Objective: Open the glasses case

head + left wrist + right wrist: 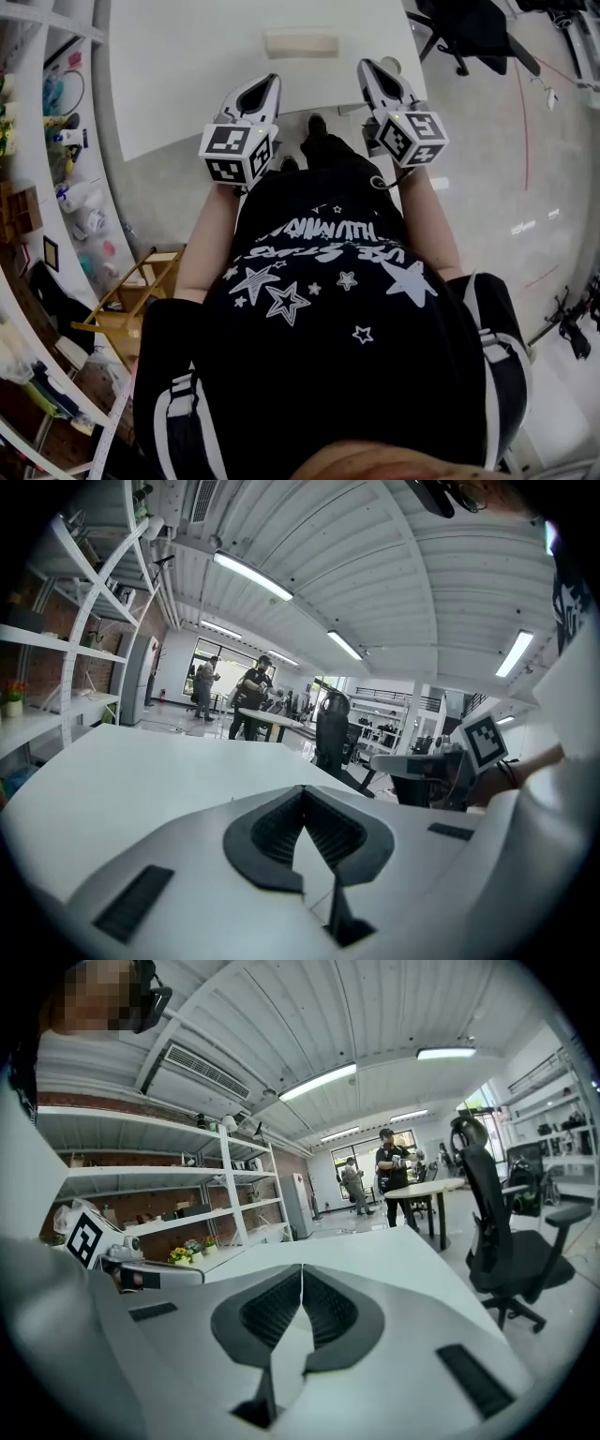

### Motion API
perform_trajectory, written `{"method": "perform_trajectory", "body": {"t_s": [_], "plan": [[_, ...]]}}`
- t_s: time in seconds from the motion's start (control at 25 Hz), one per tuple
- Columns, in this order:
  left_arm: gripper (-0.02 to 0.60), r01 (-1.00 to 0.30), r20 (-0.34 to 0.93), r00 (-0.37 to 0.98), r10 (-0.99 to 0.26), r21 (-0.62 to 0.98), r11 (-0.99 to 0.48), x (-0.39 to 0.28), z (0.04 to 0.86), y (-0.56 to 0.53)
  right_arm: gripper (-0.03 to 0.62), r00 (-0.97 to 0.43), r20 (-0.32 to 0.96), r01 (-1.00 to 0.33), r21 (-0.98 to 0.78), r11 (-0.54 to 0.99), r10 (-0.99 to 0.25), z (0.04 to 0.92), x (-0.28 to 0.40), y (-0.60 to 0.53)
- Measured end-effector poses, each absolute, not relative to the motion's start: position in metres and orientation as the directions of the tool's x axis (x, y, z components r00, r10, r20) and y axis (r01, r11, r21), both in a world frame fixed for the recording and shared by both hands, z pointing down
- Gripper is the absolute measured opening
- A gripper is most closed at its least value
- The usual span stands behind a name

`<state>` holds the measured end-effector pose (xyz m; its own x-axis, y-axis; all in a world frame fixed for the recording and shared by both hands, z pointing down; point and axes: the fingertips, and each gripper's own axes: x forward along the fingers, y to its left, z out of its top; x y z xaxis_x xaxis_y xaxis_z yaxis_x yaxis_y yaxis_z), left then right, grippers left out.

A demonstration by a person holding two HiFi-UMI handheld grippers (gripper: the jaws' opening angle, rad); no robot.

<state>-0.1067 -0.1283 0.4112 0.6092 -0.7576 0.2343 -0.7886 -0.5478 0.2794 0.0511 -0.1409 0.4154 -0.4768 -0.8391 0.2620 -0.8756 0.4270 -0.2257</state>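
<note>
Glasses case [300, 42] sits closed, top centre on white table [187, 75], with left gripper [273, 80] and right gripper [365, 65] below, jaws together, empty.

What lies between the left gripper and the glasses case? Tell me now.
Only bare white table: in the head view nothing sits between the left gripper and the glasses case.

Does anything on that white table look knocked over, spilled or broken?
Nothing stands out. The glasses case lies flat on the white table, looks closed and whole, and no spill or damage shows.
</note>
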Motion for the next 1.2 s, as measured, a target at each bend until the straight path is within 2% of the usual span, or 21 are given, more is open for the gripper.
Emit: {"method": "perform_trajectory", "body": {"t_s": [0.4, 1.2], "plan": [[0.012, -0.797, 0.289, 0.604, -0.743, 0.250, -0.550, -0.093, 0.435, -0.164, 0.009, -0.509, 0.282, -0.858, -0.236, 0.455, -0.813, 0.435, 0.053, -0.189], [0.012, -0.834, 0.572, 0.521, -0.633, 0.185, -0.519, -0.067, 0.521, -0.219, 0.009, -0.556, 0.381, -0.831, -0.247, 0.498, -0.739, 0.480, 0.058, -0.255]]}}
